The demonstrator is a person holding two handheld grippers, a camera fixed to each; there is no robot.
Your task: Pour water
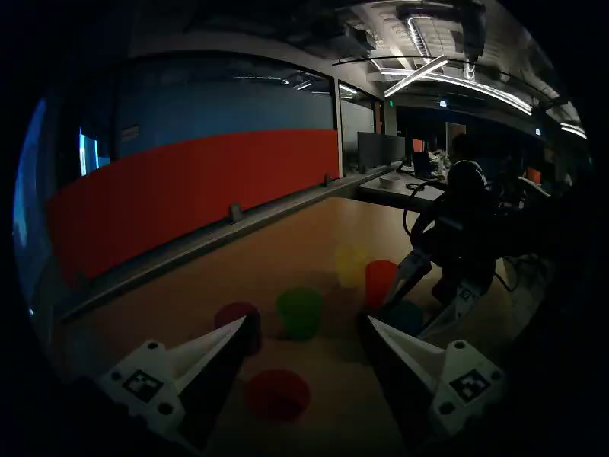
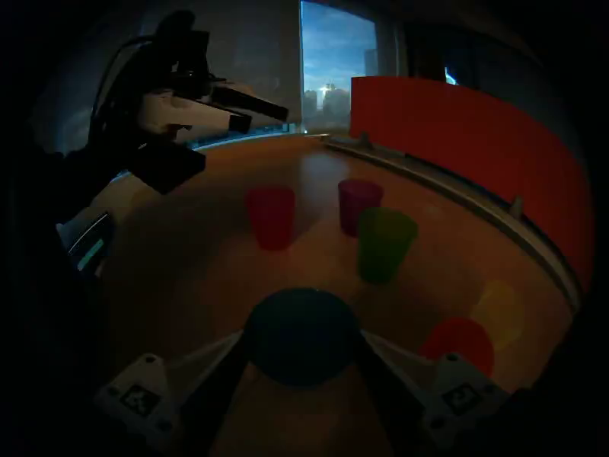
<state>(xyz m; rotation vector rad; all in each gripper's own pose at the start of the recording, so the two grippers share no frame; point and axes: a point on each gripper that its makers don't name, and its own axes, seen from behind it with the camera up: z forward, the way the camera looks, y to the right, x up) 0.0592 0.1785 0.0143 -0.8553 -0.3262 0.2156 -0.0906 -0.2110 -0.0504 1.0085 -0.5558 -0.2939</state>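
My right gripper (image 2: 302, 344) is shut on a dark blue cup (image 2: 302, 331) that stands upright between its fingers on the wooden table (image 2: 441, 251). In the left gripper view that cup (image 1: 402, 318) shows low at the right, with the right gripper (image 1: 409, 311) around it. My left gripper (image 1: 304, 324) is open above the table with nothing between its fingers. A green cup (image 1: 299, 311), a purple cup (image 1: 237, 318) and a red cup (image 1: 275, 392) stand ahead of it. Farther off are a yellow cup (image 1: 352, 263) and an orange-red cup (image 1: 379, 282).
A red partition (image 1: 190, 183) runs along the table's far edge. In the right gripper view the left gripper (image 2: 255, 114) hangs at the upper left, before a window (image 2: 335, 68). The room is dim. More desks with monitors (image 1: 388, 148) stand at the back.
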